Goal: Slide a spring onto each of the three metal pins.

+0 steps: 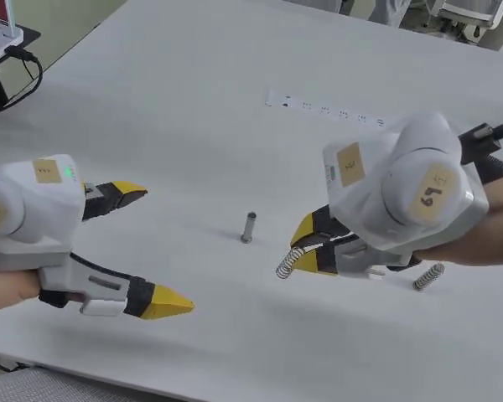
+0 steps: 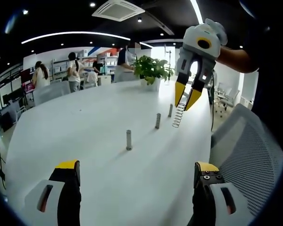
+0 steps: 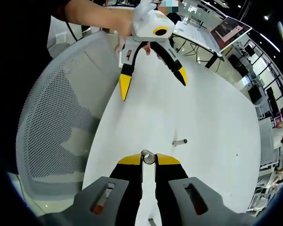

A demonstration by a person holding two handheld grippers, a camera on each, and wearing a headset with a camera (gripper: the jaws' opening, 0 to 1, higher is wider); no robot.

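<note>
Our right tool (image 1: 306, 248) pinches a spring (image 1: 288, 263) by one end, near the upright pin (image 1: 249, 227) on the tabletop (image 1: 193, 109). Our left tool (image 1: 164, 249) gapes, empty. Light and bendy, the spring likely wobbles; we'd hold nearer its free end, gently.

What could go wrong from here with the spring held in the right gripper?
The right gripper pinches the coiled metal spring by one end, so it juts out at a slant and may miss or topple the short upright metal pin. The open left gripper is clear of the pin, so nothing steadies it.
</note>
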